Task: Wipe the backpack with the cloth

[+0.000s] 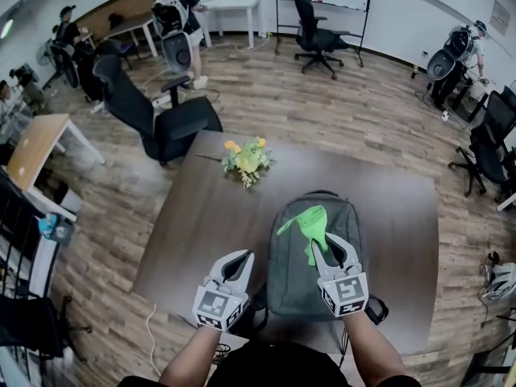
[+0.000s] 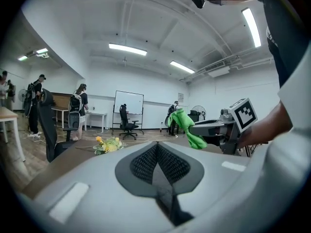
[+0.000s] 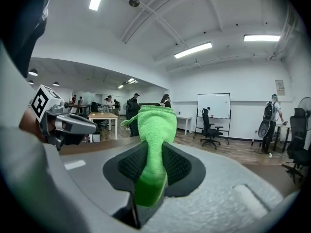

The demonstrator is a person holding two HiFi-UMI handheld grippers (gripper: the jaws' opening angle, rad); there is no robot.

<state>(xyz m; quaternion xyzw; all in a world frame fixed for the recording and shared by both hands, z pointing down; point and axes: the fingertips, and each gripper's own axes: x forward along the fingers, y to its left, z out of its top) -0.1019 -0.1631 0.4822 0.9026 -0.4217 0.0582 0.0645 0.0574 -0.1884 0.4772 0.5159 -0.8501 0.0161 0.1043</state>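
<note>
Backpack (image 1: 302, 268) lies flat on the brown table (image 1: 193, 224), close to the near edge in front of the person. Green cloth (image 3: 154, 125) is pinched in the right gripper (image 3: 153, 152) and hangs bunched over the pack's upper half. I can't tell whether it touches the fabric. Left gripper (image 2: 156, 145) has its jaws together with nothing in them, just beside the pack's left side. Further out there's a small bunch of yellow flowers (image 1: 246, 160) at the table's far edge, and a black office chair (image 1: 157, 115) beyond it.

Backpack (image 1: 300, 258) base (partly, seemingly) behind right claw (image 1: 323, 245)
</note>
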